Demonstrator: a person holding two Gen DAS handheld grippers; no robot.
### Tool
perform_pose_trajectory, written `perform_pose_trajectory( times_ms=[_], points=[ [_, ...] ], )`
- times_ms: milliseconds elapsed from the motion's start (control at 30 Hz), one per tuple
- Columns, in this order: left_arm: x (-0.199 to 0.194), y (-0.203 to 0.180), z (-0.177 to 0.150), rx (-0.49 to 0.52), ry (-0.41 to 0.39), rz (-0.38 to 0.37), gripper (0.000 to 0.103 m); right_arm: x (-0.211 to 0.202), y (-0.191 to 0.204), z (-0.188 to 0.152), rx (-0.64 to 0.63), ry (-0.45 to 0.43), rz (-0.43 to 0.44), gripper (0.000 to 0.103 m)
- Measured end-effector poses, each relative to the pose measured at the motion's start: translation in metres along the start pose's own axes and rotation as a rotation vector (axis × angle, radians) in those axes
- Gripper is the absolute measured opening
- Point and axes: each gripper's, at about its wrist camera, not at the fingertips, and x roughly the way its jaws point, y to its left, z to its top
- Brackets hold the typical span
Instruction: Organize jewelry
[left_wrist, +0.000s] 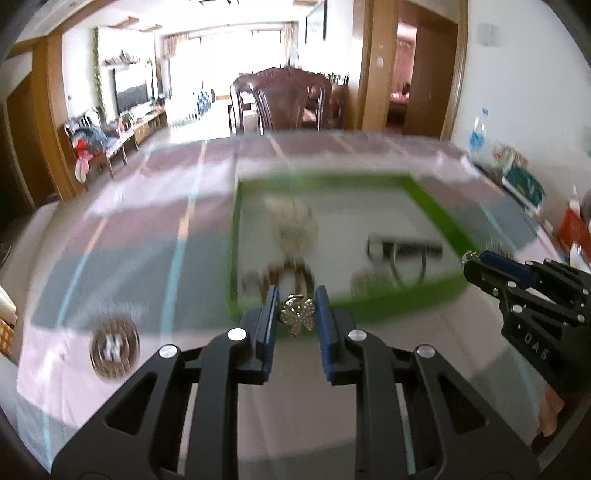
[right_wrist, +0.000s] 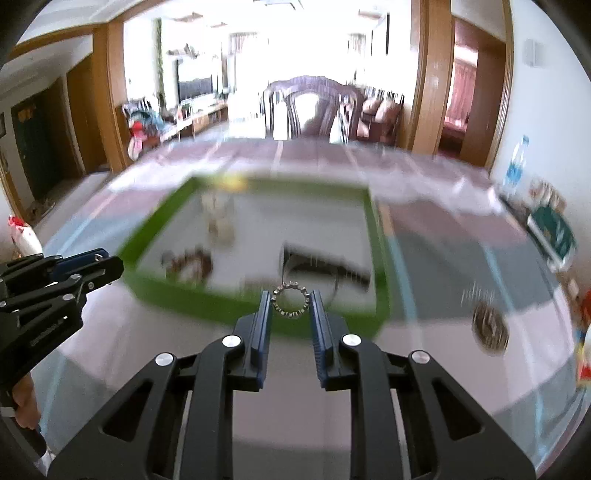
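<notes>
- Low in the centre of the left wrist view, the left tool (left_wrist: 296, 295) pinches a sparkly flower-shaped brooch (left_wrist: 297, 314) between its blue pads.
- Likewise, low in the centre of the right wrist view, the right tool (right_wrist: 290, 297) pinches a ring-shaped piece with a toothed edge (right_wrist: 290, 300), held flat-on so its hole shows.
- Behind both tools a green-rimmed tray (left_wrist: 436, 206) lies on the counter (left_wrist: 155, 229), blurred. Inside it are a pale beaded piece (left_wrist: 293, 221) toward the back, a dark bar-shaped item (left_wrist: 406, 245) toward the right, and brownish loops (left_wrist: 280, 273) near the front rim; what each one is cannot be told.
- At the lower left of the left wrist view, a round coin-like piece (left_wrist: 115, 347) lies on the counter outside the tray.
- At the right of the right wrist view, another round dark piece (right_wrist: 490, 326) lies on the counter, also outside the tray.
- Each tool shows at the edge of the other's view.
</notes>
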Motion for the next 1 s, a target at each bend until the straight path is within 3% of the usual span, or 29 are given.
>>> perform_pose_trajectory(
  times_ms=[167, 300, 467, 533, 567, 667, 833, 1000],
  points=[
    [0.035, 0.008, 0.042, -0.044, 0.013, 0.016, 0.020, 0.032, -0.002, 0.036, 0.030, 0.016, 0.059, 0.021],
    [0.067, 0.015, 0.042, -0.080, 0.067, 0.014, 0.020, 0.079, 0.002, 0.033, 0.049, 0.128, 0.070, 0.021],
    [0.089, 0.022, 0.038, -0.106, 0.092, 0.012, 0.023, 0.094, 0.004, 0.025, 0.062, 0.148, 0.059, 0.022],
    [0.091, 0.024, 0.037, -0.112, 0.093, 0.008, 0.042, 0.092, 0.003, 0.024, 0.066, 0.135, 0.051, 0.039],
    [0.088, 0.024, 0.036, -0.116, 0.087, 0.010, 0.047, 0.089, 0.002, 0.025, 0.067, 0.128, 0.046, 0.043],
    [0.078, 0.022, 0.034, -0.105, 0.070, 0.015, 0.050, 0.074, -0.001, 0.025, 0.067, 0.094, 0.033, 0.046],
    [0.032, 0.014, 0.018, -0.062, -0.018, 0.066, 0.069, 0.025, -0.004, 0.017, 0.050, -0.005, -0.015, 0.079],
    [-0.023, 0.000, -0.012, -0.031, -0.124, 0.115, 0.083, -0.035, -0.005, -0.007, 0.039, -0.142, -0.082, 0.092]
  ],
)
